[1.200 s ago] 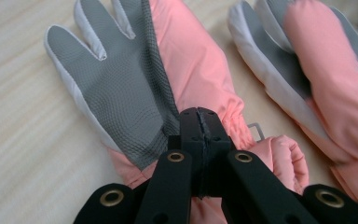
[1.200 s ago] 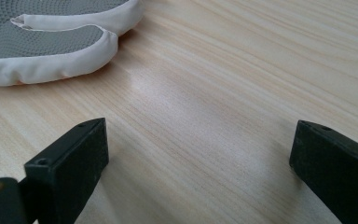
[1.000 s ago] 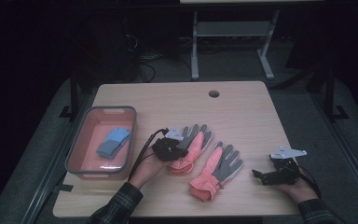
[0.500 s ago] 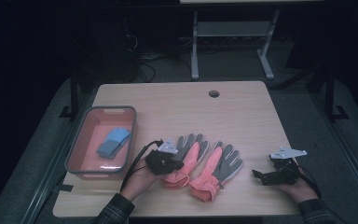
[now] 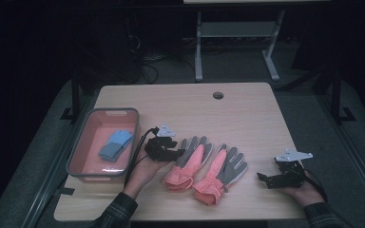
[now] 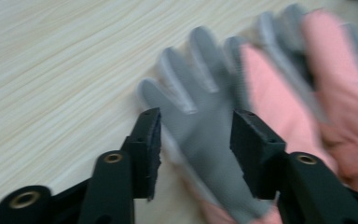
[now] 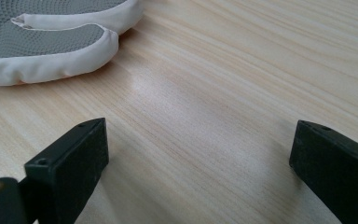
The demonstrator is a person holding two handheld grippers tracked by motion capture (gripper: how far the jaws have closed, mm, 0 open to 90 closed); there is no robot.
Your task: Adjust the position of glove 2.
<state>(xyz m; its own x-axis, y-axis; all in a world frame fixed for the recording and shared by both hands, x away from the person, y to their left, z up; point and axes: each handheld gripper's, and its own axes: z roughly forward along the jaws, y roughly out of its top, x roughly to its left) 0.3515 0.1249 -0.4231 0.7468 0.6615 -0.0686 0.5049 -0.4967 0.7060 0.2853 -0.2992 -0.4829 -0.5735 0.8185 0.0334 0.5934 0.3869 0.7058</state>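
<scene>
At the left of the surface [image 5: 247,114] stands a pink bin [image 5: 76,166] with a blue cloth [image 5: 115,144] lying in it. Just to its right the left gripper [image 5: 175,153] points rightward at the left glove [image 5: 186,164], a pink glove with grey fingers lying flat near the front edge; in the left gripper view its grey fingers [image 6: 193,93] lie between the jaws, which stand partly apart and press on nothing (that picture is blurred). The right glove [image 5: 221,175] lies just beside the first, the two touching or nearly so near the cuffs. Well to the right, the right gripper [image 5: 262,178] rests low on the surface with its jaws wide and only bare wood between them, the right glove's fingertips [image 7: 51,42] ahead of it. Compared with a second ago, the left gripper, then over the left glove's palm, has drawn back toward the bin, and its jaws have just been opening, letting go of the glove; the right gripper has kept its place.
</scene>
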